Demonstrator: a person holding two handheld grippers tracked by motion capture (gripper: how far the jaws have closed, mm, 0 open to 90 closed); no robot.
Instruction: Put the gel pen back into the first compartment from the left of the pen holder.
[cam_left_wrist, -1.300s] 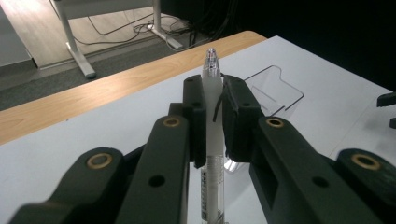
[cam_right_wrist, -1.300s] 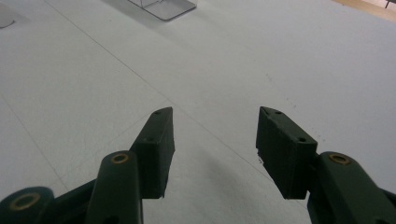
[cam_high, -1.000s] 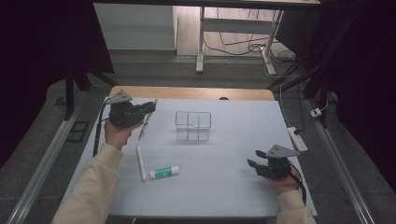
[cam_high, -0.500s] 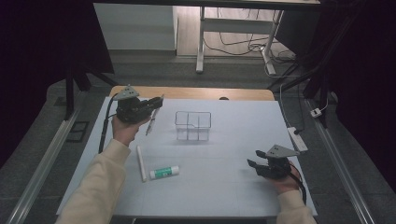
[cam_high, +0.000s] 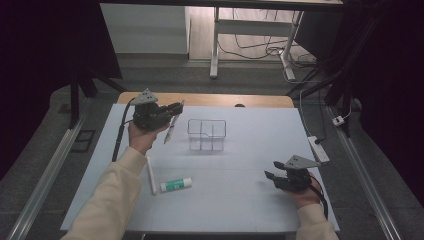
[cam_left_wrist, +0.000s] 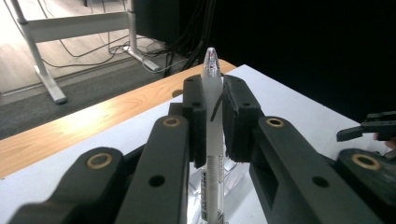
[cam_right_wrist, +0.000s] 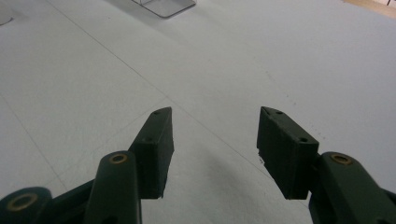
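Note:
My left gripper (cam_high: 176, 107) is raised over the table's far left, shut on a white pen (cam_high: 170, 129) that hangs slanted below its jaws. In the left gripper view the pen (cam_left_wrist: 212, 135) stands between the two pads, clear tip up. A clear divided box (cam_high: 206, 135) stands just right of the pen. On the near left of the table lie a white stick (cam_high: 150, 175) and a green-and-white tube (cam_high: 176, 184). My right gripper (cam_high: 272, 171) rests low at the near right; its jaws (cam_right_wrist: 215, 144) stand open over bare tabletop.
The white table (cam_high: 240, 200) has a wooden strip (cam_high: 210, 99) along its far edge. A white power strip (cam_high: 320, 148) lies at the right edge. A cable (cam_high: 119, 137) trails from the left gripper. A corner of the clear box (cam_right_wrist: 163, 5) lies ahead of the right gripper.
My left hand has carried the pen rightward, toward the clear box, and a little upward. The right hand has stayed put.

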